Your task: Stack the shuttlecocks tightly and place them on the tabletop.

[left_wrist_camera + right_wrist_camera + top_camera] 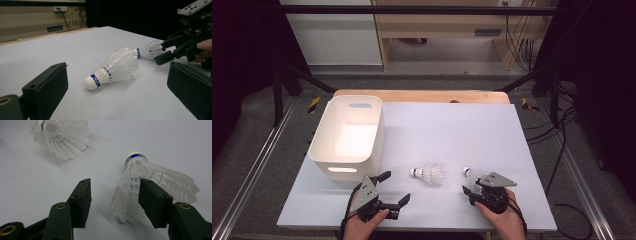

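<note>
- Left hand (362, 222): enters from the near edge of the high view, wrapped around the rear of the left gripper (396, 187), with the grey plate on top tilted toward the left.
- Left gripper: jaws spread wide and holding nothing; it sits low over the near-left part of the surface (452, 130) and points toward the right, at the shuttlecocks. In the left gripper view its two pads frame the near shuttlecock (113, 68) without touching it.
- Right hand (502, 215): enters from the near edge, right of centre, gripping the body of the right gripper (468, 184), which angles forward and to the left.
- Right gripper: jaws apart, not clamped. In the right gripper view the feather skirt of the far shuttlecock (147, 190) lies between them, up against the right pad; the left pad stands clear of the feathers.
- Far shuttlecock (471, 174): lies on its side on the surface, white cork tip with blue band pointing away from the right gripper.
- Near shuttlecock (429, 175): lies on its side between the two grippers, cork tip to the left in the high view, apart from the other shuttlecock.
- White bin (348, 137): stands on the left part of the surface, beyond the left gripper, open side up.
</note>
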A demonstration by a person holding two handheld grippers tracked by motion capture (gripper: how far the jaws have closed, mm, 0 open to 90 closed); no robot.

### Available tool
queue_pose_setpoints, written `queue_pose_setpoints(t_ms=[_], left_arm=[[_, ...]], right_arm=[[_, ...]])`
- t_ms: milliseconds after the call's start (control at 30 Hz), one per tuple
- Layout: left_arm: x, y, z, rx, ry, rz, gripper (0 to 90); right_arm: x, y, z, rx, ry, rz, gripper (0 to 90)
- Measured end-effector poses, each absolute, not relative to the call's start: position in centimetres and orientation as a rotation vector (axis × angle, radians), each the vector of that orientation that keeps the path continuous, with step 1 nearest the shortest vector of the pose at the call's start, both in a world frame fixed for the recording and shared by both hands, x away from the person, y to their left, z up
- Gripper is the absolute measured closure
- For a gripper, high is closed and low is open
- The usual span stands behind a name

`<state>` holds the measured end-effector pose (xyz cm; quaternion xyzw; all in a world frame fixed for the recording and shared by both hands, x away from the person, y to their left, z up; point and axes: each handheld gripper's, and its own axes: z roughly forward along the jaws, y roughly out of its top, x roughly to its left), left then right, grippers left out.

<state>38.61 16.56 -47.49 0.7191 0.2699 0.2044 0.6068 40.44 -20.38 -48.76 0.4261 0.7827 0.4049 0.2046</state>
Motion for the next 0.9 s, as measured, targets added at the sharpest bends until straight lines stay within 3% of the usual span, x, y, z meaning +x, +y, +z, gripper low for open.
queue_pose_setpoints(t_ms=[433,900], left_arm=[[38.6,16.6,-47.4,1.664,0.618,0.476,3.1],[38.5,16.5,-47.4,1.668,0.614,0.475,3.1]], right_arm=[[41.5,-20.1,-48.5,1.219,2.172,1.143,50.2],[41.9,-20.3,-48.5,1.229,2.174,1.131,65.5]])
